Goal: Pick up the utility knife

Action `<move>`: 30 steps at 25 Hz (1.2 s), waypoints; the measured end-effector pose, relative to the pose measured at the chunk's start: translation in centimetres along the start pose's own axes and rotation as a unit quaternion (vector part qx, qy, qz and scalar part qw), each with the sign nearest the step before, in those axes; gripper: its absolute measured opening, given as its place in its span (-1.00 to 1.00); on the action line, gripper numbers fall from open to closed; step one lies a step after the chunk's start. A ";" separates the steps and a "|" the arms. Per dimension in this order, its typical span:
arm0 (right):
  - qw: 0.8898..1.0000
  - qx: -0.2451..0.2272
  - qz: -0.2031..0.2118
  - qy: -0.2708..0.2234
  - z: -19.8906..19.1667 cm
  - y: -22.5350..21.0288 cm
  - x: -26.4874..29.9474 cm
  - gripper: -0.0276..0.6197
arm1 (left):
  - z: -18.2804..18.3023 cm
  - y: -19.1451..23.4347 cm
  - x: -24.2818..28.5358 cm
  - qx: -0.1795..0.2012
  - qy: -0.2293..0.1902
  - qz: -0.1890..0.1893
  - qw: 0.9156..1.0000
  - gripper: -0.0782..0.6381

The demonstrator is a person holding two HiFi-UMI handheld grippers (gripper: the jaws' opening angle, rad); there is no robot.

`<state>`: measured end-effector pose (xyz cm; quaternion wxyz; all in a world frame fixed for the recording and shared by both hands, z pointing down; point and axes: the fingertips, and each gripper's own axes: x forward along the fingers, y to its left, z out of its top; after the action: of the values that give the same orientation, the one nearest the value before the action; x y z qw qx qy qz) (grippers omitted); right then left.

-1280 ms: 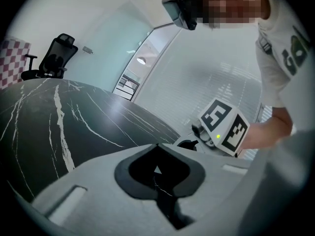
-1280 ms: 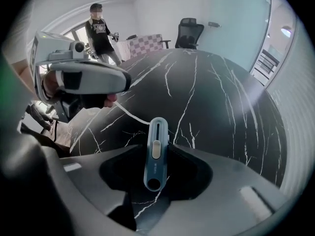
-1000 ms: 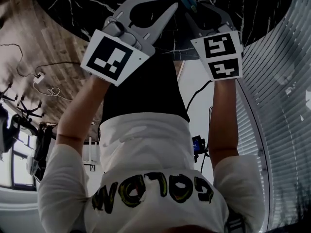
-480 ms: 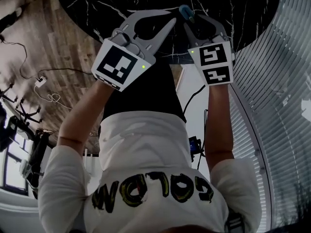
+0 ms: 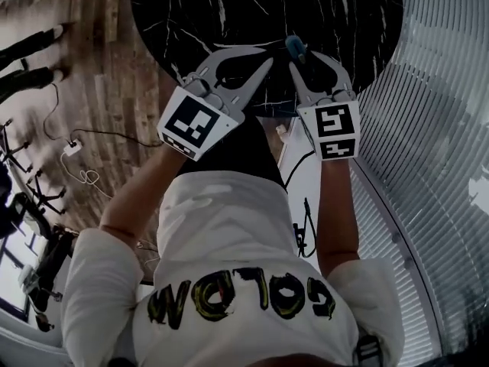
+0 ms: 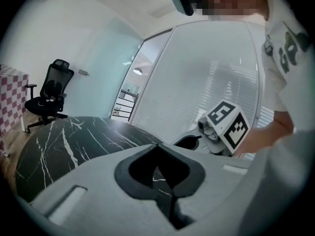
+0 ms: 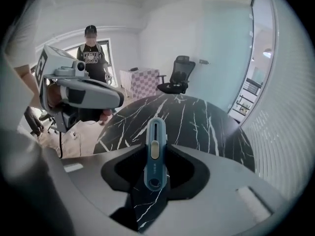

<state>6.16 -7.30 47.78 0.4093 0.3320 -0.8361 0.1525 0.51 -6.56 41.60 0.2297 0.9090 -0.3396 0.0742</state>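
The utility knife [image 7: 154, 136] is blue with a pale slider. It sticks forward out of my right gripper [image 7: 156, 173], whose jaws are shut on its rear end. In the head view the knife [image 5: 295, 48] shows as a blue tip above my right gripper [image 5: 296, 61], over the near edge of the round black marble table [image 5: 252, 6]. My left gripper [image 5: 265, 61] hangs just left of it, apart from the knife. Its jaws meet at the tips with nothing between them [image 6: 157, 147]. The marker cube of the right gripper [image 6: 227, 123] shows at the right of the left gripper view.
An office chair [image 7: 179, 77] and a checkered box [image 7: 145, 78] stand beyond the table. A person [image 7: 92, 58] stands at the back left. Cables and a power strip [image 5: 72, 147] lie on the wooden floor. A slatted wall [image 5: 443, 128] curves along the right.
Both grippers have risen away from the table, the right one carrying the knife. More of the tabletop and floor shows in the head view now.
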 end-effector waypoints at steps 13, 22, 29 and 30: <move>0.987 0.011 -0.051 -0.149 8.5 -0.6 -10.4 -0.52 | 8.4 -4.5 -4.2 0.036 -0.046 0.009 0.998 -0.77; 0.957 0.021 -0.057 -0.284 15.1 1.5 -18.6 -0.52 | 14.9 -7.2 -7.3 0.056 -0.094 0.015 0.994 -0.77; 0.932 0.011 -0.051 -0.358 18.4 3.6 -23.8 -0.52 | 18.4 -9.5 -9.5 0.068 -0.121 0.010 0.990 -0.77; 0.930 0.006 -0.051 -0.365 18.5 3.9 -24.2 -0.52 | 18.6 -10.0 -9.6 0.070 -0.125 0.007 0.990 -0.77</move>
<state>3.50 -3.76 17.36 0.0811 0.4100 -0.9085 0.0049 -0.67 -3.08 18.72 0.1212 0.9225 -0.3662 -0.0145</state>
